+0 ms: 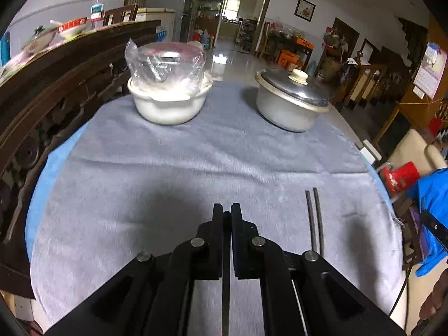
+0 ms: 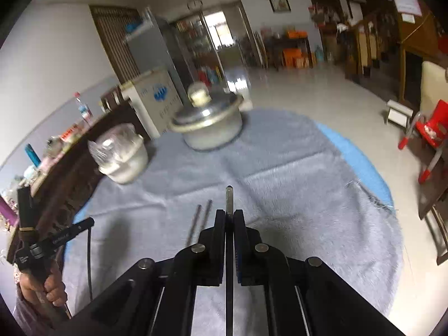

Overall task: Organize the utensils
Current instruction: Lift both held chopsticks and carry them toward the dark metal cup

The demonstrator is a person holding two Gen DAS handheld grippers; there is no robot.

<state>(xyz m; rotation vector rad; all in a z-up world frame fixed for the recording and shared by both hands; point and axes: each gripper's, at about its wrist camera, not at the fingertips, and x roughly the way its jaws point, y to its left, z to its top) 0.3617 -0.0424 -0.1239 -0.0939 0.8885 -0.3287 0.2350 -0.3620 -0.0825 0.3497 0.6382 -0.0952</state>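
Note:
A pair of dark chopsticks lies on the grey cloth, to the right of my left gripper, which is shut and empty above the cloth. In the right wrist view the chopsticks lie just left of my right gripper, which is shut on a thin grey metal utensil handle that sticks out forward between the fingers. The utensil's other end is hidden under the gripper.
A white pot with a plastic-wrapped glass lid and a metal pot with a lid stand at the far side of the table. A dark carved wooden sideboard runs along the left. A red chair stands right.

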